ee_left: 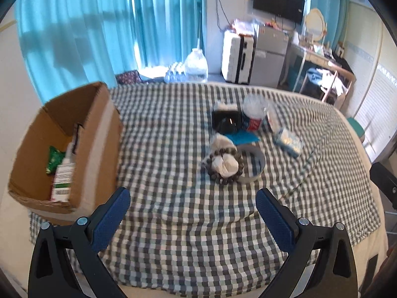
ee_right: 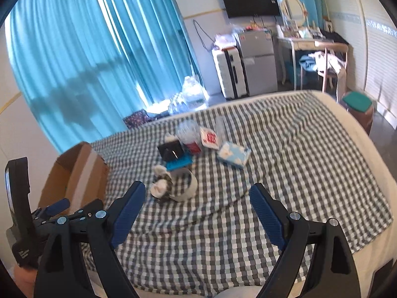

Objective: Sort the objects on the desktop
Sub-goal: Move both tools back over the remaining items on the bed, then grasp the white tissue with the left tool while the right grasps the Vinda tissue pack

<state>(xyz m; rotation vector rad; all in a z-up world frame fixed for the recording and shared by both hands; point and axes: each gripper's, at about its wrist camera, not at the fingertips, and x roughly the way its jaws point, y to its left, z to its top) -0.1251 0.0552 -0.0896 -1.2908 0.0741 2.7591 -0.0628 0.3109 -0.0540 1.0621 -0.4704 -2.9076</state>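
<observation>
Both grippers hover above the checked cloth (ee_left: 173,223), jaws spread wide, nothing between the blue pads. Left gripper (ee_left: 193,206) points at the middle of the cloth; the object cluster lies ahead of it and slightly right, well apart from the fingertips. Nearest item — a bead bracelet (ee_left: 223,165) looped around a white bundle, touching a grey ring-shaped band (ee_left: 255,166) on its right.

Behind those: a blue flat piece (ee_left: 244,137), a black box-like item (ee_left: 225,121), a clear-lidded tub (ee_left: 254,114) with a red-and-blue label, a white pack (ee_right: 210,137) with red print, and a pale blue tissue pack (ee_left: 289,142) off to the right. Print on all of them is too blurred to read.

Cardboard box (ee_left: 82,149) sits on the cloth's left edge, just beside the left gripper's left finger. Inside: a white bottle (ee_left: 63,173) with a green-banded label and a green packet (ee_left: 54,160) — label text unreadable.

Right gripper (ee_right: 197,195) faces the same cluster, bracelet ahead-left of it. The left gripper shows at its lower left, small white lettering on its body not legible.
</observation>
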